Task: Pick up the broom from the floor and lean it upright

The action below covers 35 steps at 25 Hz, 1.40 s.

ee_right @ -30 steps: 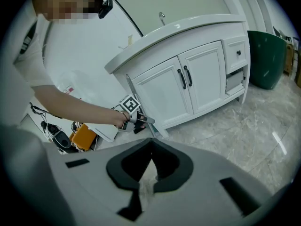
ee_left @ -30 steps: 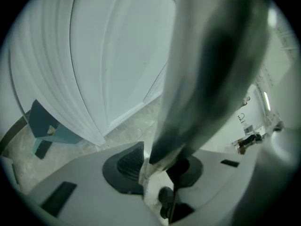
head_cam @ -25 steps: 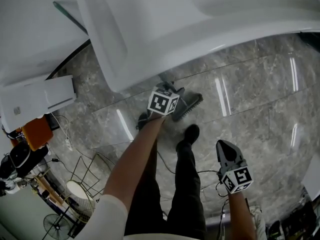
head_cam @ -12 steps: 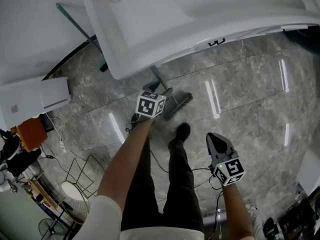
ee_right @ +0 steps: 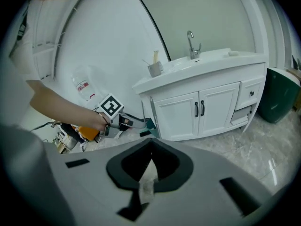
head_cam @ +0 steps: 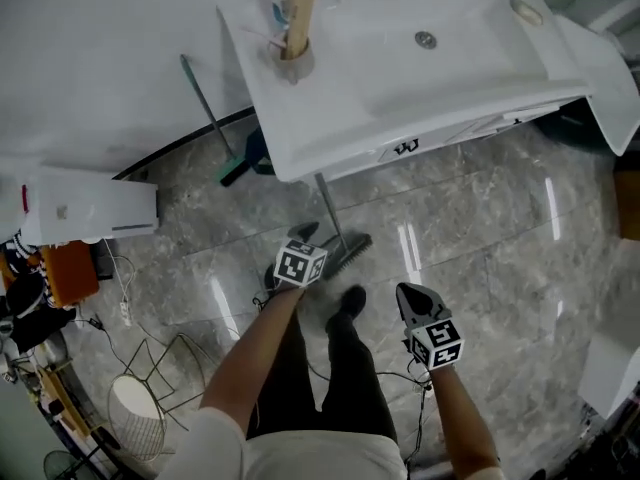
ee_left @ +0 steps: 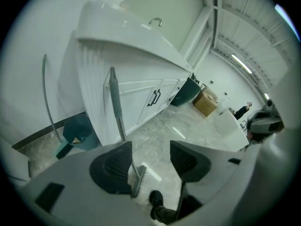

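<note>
Left gripper view: jaws wide, broom free.
Left gripper (ee_left: 150,163) stands open and empty, right gripper (ee_right: 149,160) is pinched closed on nothing; beyond, the broom (ee_left: 117,108) leans on the cabinet (ee_left: 141,95), bristles on the floor. It looks placed: draw back straight, without brushing the handle.

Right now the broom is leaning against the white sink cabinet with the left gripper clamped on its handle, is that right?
Not quite. The broom does lean against the white sink cabinet, but the left gripper is not clamped on its handle: the left gripper view shows its jaws apart, pressing on nothing, the handle beyond them.
</note>
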{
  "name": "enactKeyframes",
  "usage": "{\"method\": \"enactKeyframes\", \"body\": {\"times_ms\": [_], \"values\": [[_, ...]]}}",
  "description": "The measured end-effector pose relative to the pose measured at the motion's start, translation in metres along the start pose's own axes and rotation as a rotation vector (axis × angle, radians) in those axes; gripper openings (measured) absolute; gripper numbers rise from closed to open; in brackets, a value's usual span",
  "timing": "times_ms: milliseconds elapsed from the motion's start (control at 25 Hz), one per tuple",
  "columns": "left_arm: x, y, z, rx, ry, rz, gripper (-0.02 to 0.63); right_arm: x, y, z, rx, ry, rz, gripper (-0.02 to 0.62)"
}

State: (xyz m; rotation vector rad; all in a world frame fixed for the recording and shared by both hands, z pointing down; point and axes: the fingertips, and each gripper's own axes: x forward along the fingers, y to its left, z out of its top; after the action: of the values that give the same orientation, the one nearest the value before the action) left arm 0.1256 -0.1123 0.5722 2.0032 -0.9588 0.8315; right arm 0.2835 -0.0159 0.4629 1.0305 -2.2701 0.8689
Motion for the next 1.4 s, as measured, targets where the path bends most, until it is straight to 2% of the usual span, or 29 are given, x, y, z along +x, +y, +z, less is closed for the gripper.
{"method": "enactKeyframes", "body": {"times_ms": [160, 320, 440, 520, 720, 840, 1040, 1240, 1400], "values": [[-0.066, -0.044, 0.015, 0.056, -0.027, -0.016, 0.230, -0.035, 0.030, 0.028, -0.014, 0.022, 0.019, 0.000], [-0.135, -0.094, 0.027, 0.169, -0.076, -0.076, 0.207, -0.070, 0.062, 0.048, -0.009, 0.019, 0.037, 0.000], [-0.187, -0.118, 0.032, 0.259, -0.113, -0.107, 0.168, -0.093, 0.087, 0.064, -0.011, -0.004, 0.019, 0.000], [-0.223, -0.128, 0.033, 0.290, -0.148, -0.117, 0.138, -0.108, 0.107, 0.075, -0.011, -0.029, 0.003, 0.000], [-0.309, -0.149, 0.024, 0.322, -0.238, -0.145, 0.084, -0.142, 0.161, 0.094, -0.057, -0.090, -0.050, 0.000], [-0.354, -0.150, 0.005, 0.330, -0.260, -0.156, 0.047, -0.156, 0.199, 0.095, -0.065, -0.119, -0.090, 0.000], [-0.413, -0.142, -0.027, 0.329, -0.283, -0.192, 0.027, -0.182, 0.260, 0.092, -0.064, -0.166, -0.153, 0.000], [-0.458, -0.148, -0.048, 0.321, -0.306, -0.256, 0.023, -0.210, 0.311, 0.081, -0.043, -0.214, -0.197, 0.000], [-0.482, -0.170, -0.063, 0.347, -0.311, -0.321, 0.021, -0.237, 0.335, 0.080, 0.043, -0.286, -0.177, 0.000]]}}
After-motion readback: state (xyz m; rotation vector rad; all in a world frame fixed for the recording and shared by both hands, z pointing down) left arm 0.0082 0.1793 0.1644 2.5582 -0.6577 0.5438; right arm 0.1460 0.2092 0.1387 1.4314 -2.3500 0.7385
